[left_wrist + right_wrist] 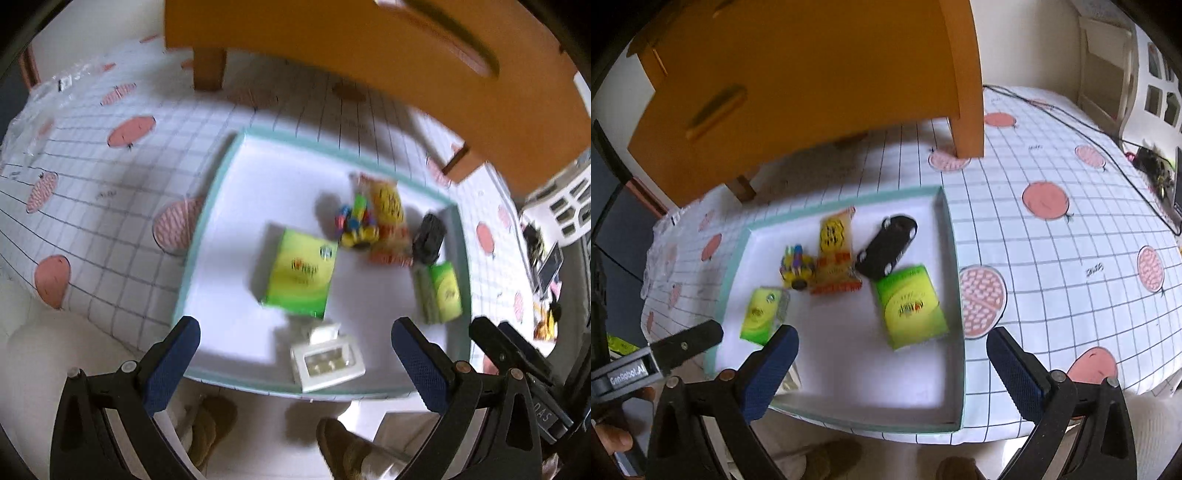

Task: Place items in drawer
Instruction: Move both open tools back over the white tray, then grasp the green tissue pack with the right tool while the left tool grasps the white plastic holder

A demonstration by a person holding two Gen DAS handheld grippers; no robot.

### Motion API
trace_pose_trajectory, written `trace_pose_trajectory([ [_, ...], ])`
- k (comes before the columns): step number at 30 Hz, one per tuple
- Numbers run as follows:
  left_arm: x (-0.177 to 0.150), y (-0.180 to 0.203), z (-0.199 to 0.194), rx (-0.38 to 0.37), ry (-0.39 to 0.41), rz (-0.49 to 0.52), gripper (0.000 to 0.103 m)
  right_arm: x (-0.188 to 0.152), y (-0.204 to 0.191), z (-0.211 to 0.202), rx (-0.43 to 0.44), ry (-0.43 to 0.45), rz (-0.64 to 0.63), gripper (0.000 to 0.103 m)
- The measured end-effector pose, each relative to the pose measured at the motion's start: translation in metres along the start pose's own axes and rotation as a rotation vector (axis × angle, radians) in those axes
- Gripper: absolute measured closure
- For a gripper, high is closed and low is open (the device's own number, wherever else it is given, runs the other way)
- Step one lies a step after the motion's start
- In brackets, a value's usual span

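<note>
A teal-rimmed white tray [207, 229] [951, 258] lies on the table. It holds a large green box [299, 273] [910, 306], a smaller green box [443, 291] [762, 314], a colourful toy [356, 225] [796, 267], a yellow snack pack [388, 214] [834, 254], a black toy car [428, 236] [886, 245] and a white packet [327, 360]. Behind the tray stands an orange drawer cabinet [369, 48] [798, 85], its drawer front closed. My left gripper [295, 326] hovers open over the tray's near edge, holding nothing. My right gripper [892, 336] is open and empty too.
A white checked tablecloth with pink fruit prints [92, 192] [1071, 258] covers the table. Clear plastic wrap [40, 107] lies at the far left. A black cable [1108, 147] runs over the right side. Slippered feet [214, 421] show below the table edge.
</note>
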State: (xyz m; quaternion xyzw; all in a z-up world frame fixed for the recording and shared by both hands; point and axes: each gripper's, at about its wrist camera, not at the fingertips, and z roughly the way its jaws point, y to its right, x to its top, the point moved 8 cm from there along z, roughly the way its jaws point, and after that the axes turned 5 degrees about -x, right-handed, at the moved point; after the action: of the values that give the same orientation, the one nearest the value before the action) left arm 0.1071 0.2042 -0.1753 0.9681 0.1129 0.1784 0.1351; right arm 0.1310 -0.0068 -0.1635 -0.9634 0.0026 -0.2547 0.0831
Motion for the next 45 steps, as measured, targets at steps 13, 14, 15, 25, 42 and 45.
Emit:
trace_pose_trajectory([
  [13, -0.03, 0.006, 0.03, 0.038, -0.119, 0.023, 0.001, -0.014, -0.002, 0.022, 0.027, -0.047, -0.016, 0.005],
  [14, -0.03, 0.007, 0.031, 0.038, -0.121, 0.026, 0.001, -0.013, -0.003, 0.023, 0.031, -0.043, -0.021, 0.006],
  [15, -0.031, 0.007, 0.031, 0.038, -0.12, 0.027, 0.001, -0.011, -0.003, 0.024, 0.032, -0.039, -0.028, 0.008],
  [25, -0.03, 0.012, 0.038, 0.046, -0.133, 0.055, 0.011, 0.006, -0.005, 0.044, 0.026, -0.035, -0.084, 0.023],
  [42, -0.027, 0.023, 0.055, 0.069, -0.149, 0.094, 0.021, -0.007, -0.014, 0.068, 0.058, -0.122, -0.091, 0.038],
  [45, -0.027, 0.025, 0.06, 0.075, -0.159, 0.1, 0.021, -0.006, -0.014, 0.071, 0.035, -0.122, -0.094, 0.038],
])
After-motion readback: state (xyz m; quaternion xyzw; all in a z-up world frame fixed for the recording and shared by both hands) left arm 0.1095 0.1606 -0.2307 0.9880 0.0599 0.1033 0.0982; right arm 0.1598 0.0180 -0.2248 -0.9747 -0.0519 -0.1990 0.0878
